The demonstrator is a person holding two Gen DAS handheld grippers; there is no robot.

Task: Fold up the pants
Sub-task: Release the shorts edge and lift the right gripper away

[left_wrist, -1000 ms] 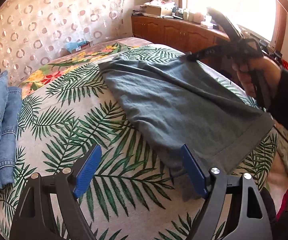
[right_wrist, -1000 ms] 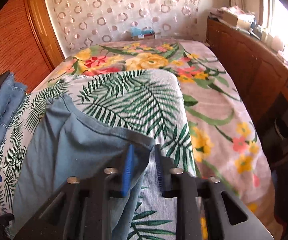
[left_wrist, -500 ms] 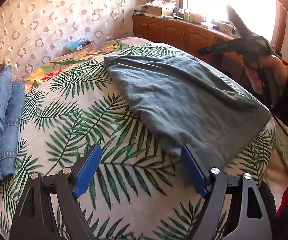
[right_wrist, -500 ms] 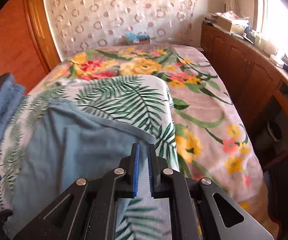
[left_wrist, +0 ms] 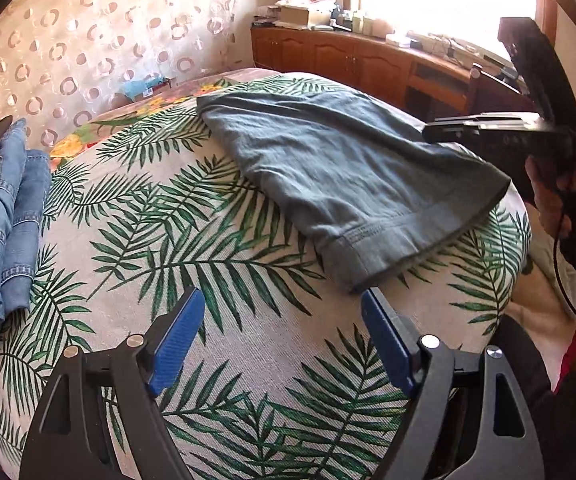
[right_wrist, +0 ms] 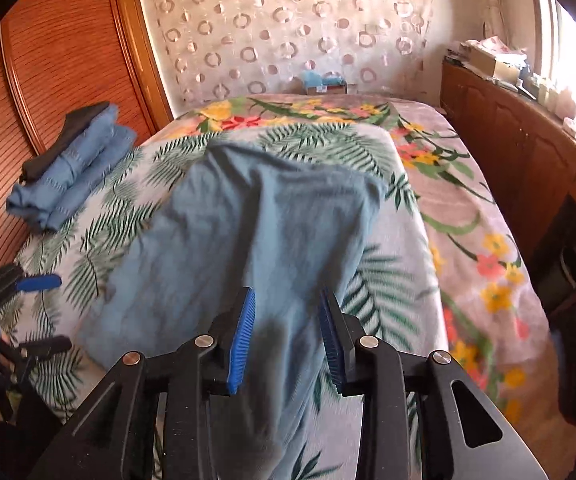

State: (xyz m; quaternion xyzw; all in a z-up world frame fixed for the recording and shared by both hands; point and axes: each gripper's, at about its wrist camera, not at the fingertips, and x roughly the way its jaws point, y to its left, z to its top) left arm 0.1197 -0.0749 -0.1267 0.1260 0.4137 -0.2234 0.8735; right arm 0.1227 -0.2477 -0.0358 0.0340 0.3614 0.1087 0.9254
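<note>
The right gripper [right_wrist: 286, 332] hangs above the near right part of the bed, its jaws opening; its blue pads [right_wrist: 242, 340] stand apart with the cloth of the grey-blue pants [right_wrist: 256, 216] lying in the gap between them, and neither pad presses on the fabric. In the left wrist view this same gripper [left_wrist: 487, 128] shows at the right edge, held by a hand [left_wrist: 555, 196] in a dark sleeve, over the right side of the pants [left_wrist: 347, 172].

The left gripper [left_wrist: 280, 336] has its jaws wide, with nothing between them but the palm-leaf sheet [left_wrist: 208, 248] below. Its right blue pad [left_wrist: 383, 344] sits just beside the nearest hem corner of the pants; whether they touch, I cannot tell. In the right wrist view this gripper [right_wrist: 36, 308] shows at the left edge, near the left hem of the pants.

The pants lie folded lengthwise, flat on the palm-leaf sheet, running from the near edge of the bed toward its middle, a little wrinkled. The sheet covers the near part of the bed; beyond it a floral blanket [right_wrist: 467, 216] runs to the far and right edges. At the left edge of the bed sits a stack of folded blue jeans [left_wrist: 4, 224] with a dark garment [right_wrist: 68, 132] beside them. A wooden cabinet [right_wrist: 519, 148] lines the right wall under a bright window, and a curtain with ring patterns [right_wrist: 288, 32] hangs behind the far end of the bed.
</note>
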